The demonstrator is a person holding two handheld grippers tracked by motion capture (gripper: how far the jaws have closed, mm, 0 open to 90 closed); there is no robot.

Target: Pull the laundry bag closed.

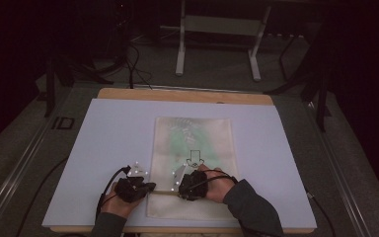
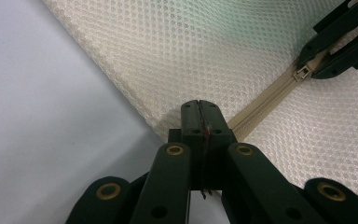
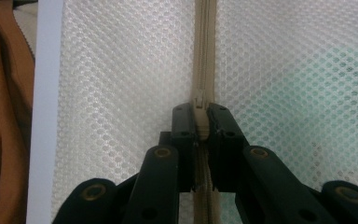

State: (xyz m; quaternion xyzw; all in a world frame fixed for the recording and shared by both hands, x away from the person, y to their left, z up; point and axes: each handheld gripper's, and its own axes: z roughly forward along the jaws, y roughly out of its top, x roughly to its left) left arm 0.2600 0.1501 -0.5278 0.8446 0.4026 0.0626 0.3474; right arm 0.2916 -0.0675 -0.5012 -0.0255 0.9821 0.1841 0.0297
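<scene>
White board (image 1: 103, 133) is covering the table, with a cream mesh bag (image 1: 192, 138) lying at its middle. Left gripper (image 2: 199, 109) is pinching the bag's corner edge by the zipper (image 2: 261, 100); right gripper (image 3: 201, 114) is clamping the zipper pull (image 3: 199, 105).

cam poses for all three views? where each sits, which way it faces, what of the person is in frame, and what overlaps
High view: above the person's side, facing forward and down on the table; forearms, hands, left gripper, right gripper.
Left gripper view: on the left gripper, looking along shut jaws at the mesh bag corner.
Right gripper view: on the right gripper, looking along the zipper; jaws clamp the slider.
Shared: bag, zipper; the left view shows the right gripper on the slider.
</scene>
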